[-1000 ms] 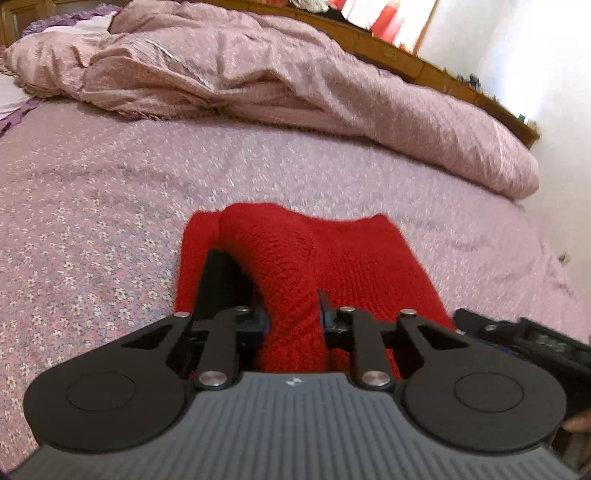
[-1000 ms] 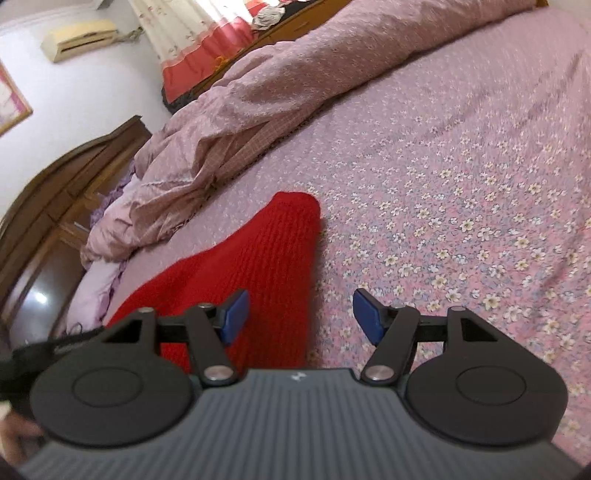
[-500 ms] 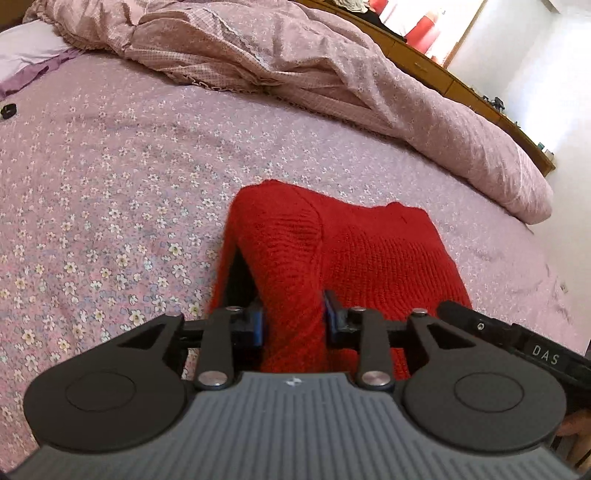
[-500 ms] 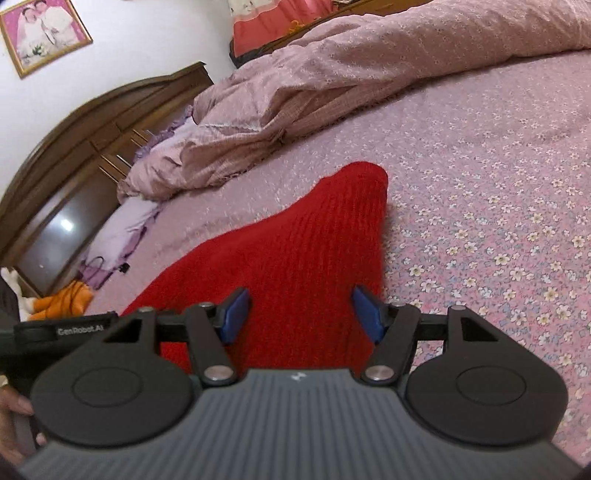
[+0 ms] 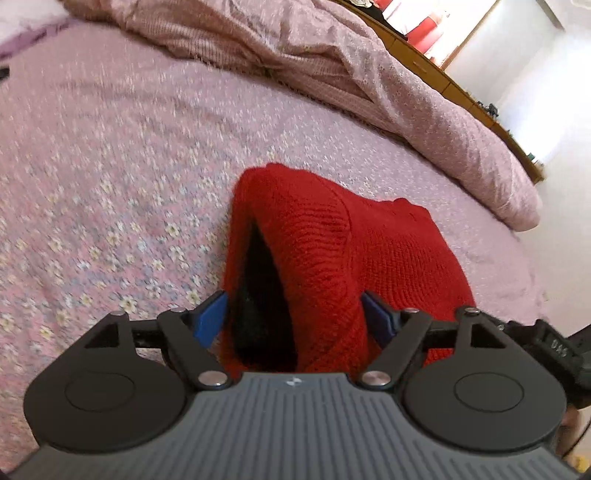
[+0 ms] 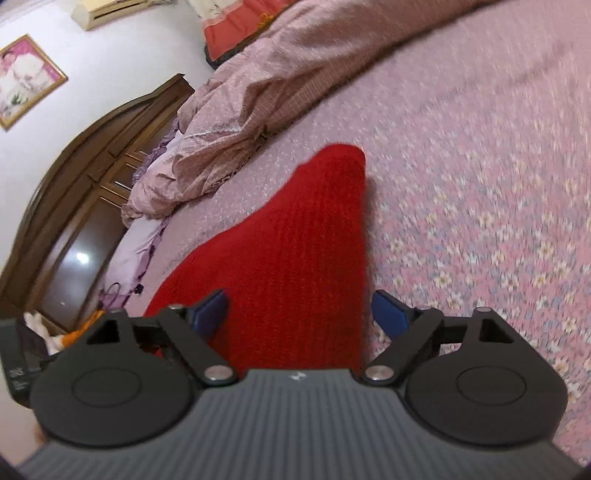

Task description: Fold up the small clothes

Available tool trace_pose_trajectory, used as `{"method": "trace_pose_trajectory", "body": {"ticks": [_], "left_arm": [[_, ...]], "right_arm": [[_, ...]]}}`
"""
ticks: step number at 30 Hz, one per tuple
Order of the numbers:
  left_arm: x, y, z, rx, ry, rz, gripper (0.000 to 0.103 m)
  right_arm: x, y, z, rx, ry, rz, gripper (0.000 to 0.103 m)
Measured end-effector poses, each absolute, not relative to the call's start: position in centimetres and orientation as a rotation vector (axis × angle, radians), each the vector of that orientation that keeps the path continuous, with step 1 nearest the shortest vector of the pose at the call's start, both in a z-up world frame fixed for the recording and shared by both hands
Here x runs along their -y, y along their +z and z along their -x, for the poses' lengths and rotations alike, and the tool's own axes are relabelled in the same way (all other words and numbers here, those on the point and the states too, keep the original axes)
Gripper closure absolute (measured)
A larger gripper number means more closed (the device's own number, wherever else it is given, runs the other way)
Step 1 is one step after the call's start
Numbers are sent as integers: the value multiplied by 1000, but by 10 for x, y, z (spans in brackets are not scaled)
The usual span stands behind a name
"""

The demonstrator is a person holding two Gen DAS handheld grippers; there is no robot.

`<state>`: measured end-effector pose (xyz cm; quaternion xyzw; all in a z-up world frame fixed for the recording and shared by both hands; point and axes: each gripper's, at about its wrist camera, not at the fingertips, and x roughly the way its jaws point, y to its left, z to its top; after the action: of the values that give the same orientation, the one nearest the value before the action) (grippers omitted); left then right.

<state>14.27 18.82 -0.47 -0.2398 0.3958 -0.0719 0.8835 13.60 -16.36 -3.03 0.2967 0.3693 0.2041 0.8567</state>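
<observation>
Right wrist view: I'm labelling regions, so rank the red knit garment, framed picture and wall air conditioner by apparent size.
1. red knit garment, though nearness inflates it.
2. framed picture.
3. wall air conditioner, cropped by the frame, so unsure.

Sweater (image 5: 388, 251) on bed (image 5: 110, 177) btwn both tongs, duvet (image 5: 369, 81) behind it.

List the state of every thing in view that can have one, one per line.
Left gripper: open, jaws on either side of a raised fold.
Right gripper: open, jaws straddling the knit without pinching it.
Red sweater: partly folded, its near layers gaping open, lying on the bed.
Quilt: rumpled, heaped along the far side of the bed.
Bedsheet: spread flat.
</observation>
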Motion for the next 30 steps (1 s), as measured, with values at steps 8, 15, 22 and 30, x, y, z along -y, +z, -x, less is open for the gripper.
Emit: {"method": "trace_pose_trajectory", "body": {"ticks": [8, 15, 22, 30], "left_arm": [[-196, -19, -153, -830, -222, 589, 24], [-200, -21, -154, -816, -292, 647, 32], [-184, -6, -144, -797, -388, 679, 37], [-127, 12, -120, -850, -470, 609, 37]], "right_arm": [[155, -56, -160, -851, 565, -752, 13], [158, -42, -153, -842, 605, -824, 38], [174, -13, -132, -793, 623, -909, 42], [221, 8, -84, -780, 572, -909, 42]]}}
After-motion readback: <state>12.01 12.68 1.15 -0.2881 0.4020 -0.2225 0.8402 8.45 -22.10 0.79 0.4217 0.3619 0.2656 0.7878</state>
